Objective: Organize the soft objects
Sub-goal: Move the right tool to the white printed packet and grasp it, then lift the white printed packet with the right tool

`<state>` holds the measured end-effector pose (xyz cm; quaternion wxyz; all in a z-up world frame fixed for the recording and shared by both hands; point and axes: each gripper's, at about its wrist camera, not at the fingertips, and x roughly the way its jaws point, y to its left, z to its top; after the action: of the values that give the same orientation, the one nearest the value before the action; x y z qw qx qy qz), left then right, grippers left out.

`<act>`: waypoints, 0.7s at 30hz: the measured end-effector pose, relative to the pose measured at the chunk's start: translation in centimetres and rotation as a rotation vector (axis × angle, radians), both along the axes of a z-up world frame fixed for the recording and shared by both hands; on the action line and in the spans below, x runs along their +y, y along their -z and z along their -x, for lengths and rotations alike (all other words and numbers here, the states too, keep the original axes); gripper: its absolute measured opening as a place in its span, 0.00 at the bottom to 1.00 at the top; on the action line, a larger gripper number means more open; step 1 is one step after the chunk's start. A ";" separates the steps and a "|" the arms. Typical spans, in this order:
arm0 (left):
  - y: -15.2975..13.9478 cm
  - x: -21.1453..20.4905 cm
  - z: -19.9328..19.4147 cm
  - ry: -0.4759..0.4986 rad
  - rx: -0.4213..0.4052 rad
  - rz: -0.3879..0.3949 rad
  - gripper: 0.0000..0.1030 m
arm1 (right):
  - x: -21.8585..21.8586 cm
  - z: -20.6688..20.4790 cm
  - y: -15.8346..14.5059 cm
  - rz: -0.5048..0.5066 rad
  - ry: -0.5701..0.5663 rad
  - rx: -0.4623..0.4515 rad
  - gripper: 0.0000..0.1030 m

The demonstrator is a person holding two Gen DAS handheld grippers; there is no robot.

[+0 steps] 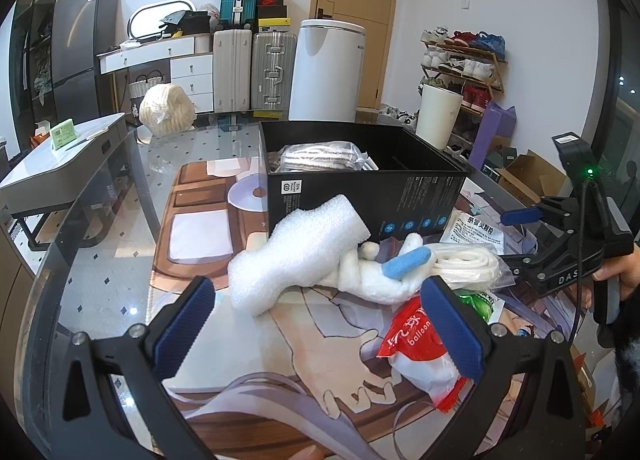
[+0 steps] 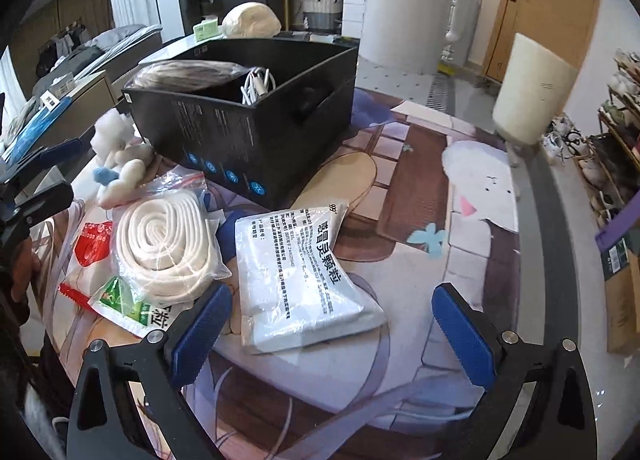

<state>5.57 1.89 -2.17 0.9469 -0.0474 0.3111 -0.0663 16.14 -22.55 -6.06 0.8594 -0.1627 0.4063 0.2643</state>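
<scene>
Grippers hovering over soft clutter beside the black box [image 1: 360,196]

Both jaws gaping, empty: left gripper [image 1: 320,324] nearing foam wrap [image 1: 296,256], right gripper [image 2: 332,324] facing the medicine pouch [image 2: 304,276]; squeezing mid-body should be steadying the lift.

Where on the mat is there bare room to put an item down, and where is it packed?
Free: the mat right of the white sachet, up to the table edge, and the stretch left of the foam sheet. Crowded: in front of the black box, where the bagged rope coil, plush toy and red balloon packet overlap.
</scene>
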 end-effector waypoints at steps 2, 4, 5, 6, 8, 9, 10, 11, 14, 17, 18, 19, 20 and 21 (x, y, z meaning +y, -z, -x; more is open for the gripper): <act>0.0 0.0 0.0 -0.002 0.000 -0.001 1.00 | 0.2 -0.2 0.1 0.003 -0.021 0.007 0.98; 0.0 -0.1 0.0 0.000 0.002 -0.002 1.00 | 0.4 -0.4 0.2 0.000 -0.051 0.003 0.95; 0.0 -0.1 0.0 0.000 0.003 -0.003 1.00 | 0.4 -0.6 0.3 0.001 -0.064 0.008 0.94; 0.1 -0.1 0.0 -0.001 0.003 -0.004 1.00 | 0.4 -0.7 0.3 -0.009 -0.077 0.012 0.91; 0.1 -0.1 0.0 0.000 0.003 -0.005 1.00 | 0.4 -1.0 0.3 -0.024 -0.109 0.016 0.85; 0.1 -0.1 0.0 -0.001 0.004 -0.005 1.00 | 0.4 -1.2 0.2 -0.030 -0.118 0.014 0.77; 0.1 -0.1 0.0 -0.001 0.005 -0.006 1.00 | 0.3 -1.2 0.1 -0.035 -0.127 0.011 0.72; 0.1 -0.1 0.0 -0.002 0.004 -0.007 1.00 | 0.3 -1.4 0.0 -0.037 -0.130 0.009 0.69; 0.1 -0.1 0.1 -0.003 0.005 -0.007 1.00 | -0.1 -1.8 -0.3 -0.043 -0.114 0.002 0.55; 0.2 -0.1 0.2 -0.001 0.008 -0.008 1.00 | -0.9 -1.7 -0.3 -0.053 -0.061 -0.015 0.50; 0.2 -0.1 0.3 -0.001 0.007 -0.009 1.00 | -1.1 -1.7 -0.3 -0.055 -0.048 -0.018 0.44; 0.2 0.0 0.3 -0.002 0.006 -0.009 1.00 | -1.2 -1.5 -0.4 -0.058 -0.036 -0.023 0.43; 0.2 -0.1 0.2 -0.001 0.007 -0.008 1.00 | -1.3 -1.3 -0.3 -0.059 -0.020 -0.025 0.41; 0.2 0.0 0.3 -0.001 0.007 -0.009 1.00 | -1.4 -1.1 -0.3 -0.064 -0.004 -0.025 0.39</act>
<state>5.30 1.84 -2.39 0.9461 -0.0436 0.3145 -0.0645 17.28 -23.95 -5.73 0.8687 -0.1392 0.3864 0.2769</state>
